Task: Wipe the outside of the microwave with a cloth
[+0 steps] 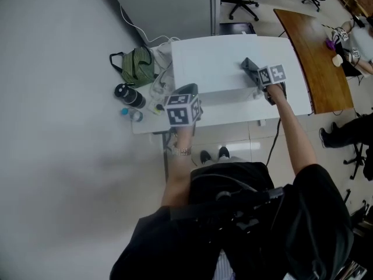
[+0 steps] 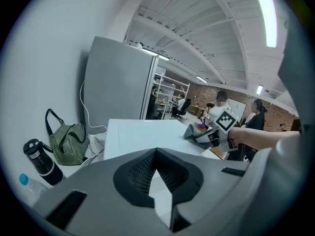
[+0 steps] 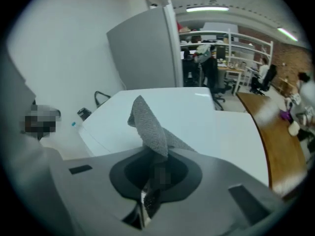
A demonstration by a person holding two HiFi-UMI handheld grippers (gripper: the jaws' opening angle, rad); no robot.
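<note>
Pinching grey cloth point(image 3: 147, 122) in right tool point(image 3: 153, 161) over microwave point(image 1: 210, 63), left tool point(image 2: 156, 154) closed empty, striped bag point(image 1: 137, 66), bottle point(image 1: 129, 95) beside.

The grey left tool point(image 1: 185, 92) and right tool point(image 1: 249, 65) carry black-and-white marker cubes point(image 1: 182, 111); the person wears a black top point(image 1: 274, 214)

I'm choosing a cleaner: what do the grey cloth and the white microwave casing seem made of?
Grey cloth: likely microfibre or terry, matte; a fine nubbly pile shows. White boxy microwave: probably painted sheet metal, smooth satin; flat, even panels with crisp edges, though plastic is possible.
</note>
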